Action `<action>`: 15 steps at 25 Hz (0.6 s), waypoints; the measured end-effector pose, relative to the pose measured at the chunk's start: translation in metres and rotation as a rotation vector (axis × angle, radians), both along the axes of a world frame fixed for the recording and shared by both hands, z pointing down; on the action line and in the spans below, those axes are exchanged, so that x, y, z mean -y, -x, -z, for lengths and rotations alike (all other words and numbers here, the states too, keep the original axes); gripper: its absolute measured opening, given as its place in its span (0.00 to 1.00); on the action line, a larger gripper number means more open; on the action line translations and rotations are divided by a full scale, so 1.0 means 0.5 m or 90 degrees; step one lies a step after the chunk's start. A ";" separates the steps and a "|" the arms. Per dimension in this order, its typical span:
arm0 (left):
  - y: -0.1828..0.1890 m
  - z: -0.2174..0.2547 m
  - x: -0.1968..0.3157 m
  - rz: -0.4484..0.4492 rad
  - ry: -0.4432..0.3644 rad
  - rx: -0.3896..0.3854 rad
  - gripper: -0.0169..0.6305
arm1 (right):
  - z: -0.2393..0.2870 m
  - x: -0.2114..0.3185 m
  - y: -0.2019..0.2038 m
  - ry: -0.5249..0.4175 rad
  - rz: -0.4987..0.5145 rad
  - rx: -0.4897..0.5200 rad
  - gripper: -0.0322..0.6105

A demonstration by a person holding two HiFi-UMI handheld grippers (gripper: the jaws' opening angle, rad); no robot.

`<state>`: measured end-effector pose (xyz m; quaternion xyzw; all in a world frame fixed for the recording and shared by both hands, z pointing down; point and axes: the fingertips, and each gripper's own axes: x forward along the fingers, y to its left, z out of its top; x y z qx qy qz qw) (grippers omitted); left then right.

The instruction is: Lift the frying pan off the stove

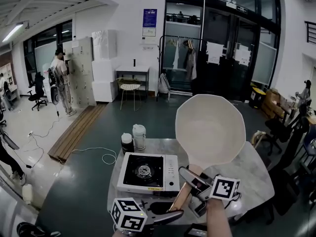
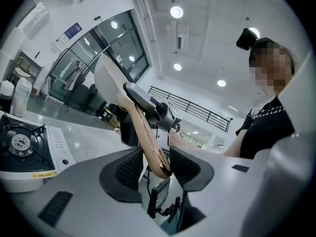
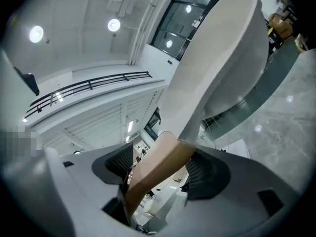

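The cream frying pan (image 1: 210, 130) is in the air, tipped up on edge above the table's right half, well clear of the portable stove (image 1: 148, 172). Its tan handle (image 1: 185, 189) slopes down toward me. My right gripper (image 1: 190, 174) is shut on the handle just below the pan body (image 3: 217, 63), with the handle filling the space between its jaws (image 3: 160, 159). My left gripper (image 1: 170, 215) holds the handle's end (image 2: 145, 132), which sits slanted between the pads (image 2: 150, 157). The stove's burner (image 2: 19, 142) is bare.
A white kettle (image 1: 139, 136) and a dark-lidded jar (image 1: 127, 142) stand behind the stove on the marble table (image 1: 256, 167). A white cable (image 1: 106, 157) lies on the floor at left. Office chairs (image 1: 281, 132) crowd the table's right side.
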<state>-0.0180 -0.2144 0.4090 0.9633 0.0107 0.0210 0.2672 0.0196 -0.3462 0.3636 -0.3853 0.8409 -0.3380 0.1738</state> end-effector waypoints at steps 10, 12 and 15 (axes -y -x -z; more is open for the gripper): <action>0.011 0.010 0.000 0.000 0.001 -0.004 0.30 | 0.002 -0.008 -0.009 -0.005 -0.006 0.046 0.56; 0.016 0.013 0.001 0.001 -0.002 -0.001 0.30 | 0.007 -0.008 -0.004 -0.011 -0.003 0.046 0.56; 0.021 0.012 0.003 0.005 -0.010 0.007 0.30 | 0.012 -0.007 0.005 -0.020 0.003 0.039 0.56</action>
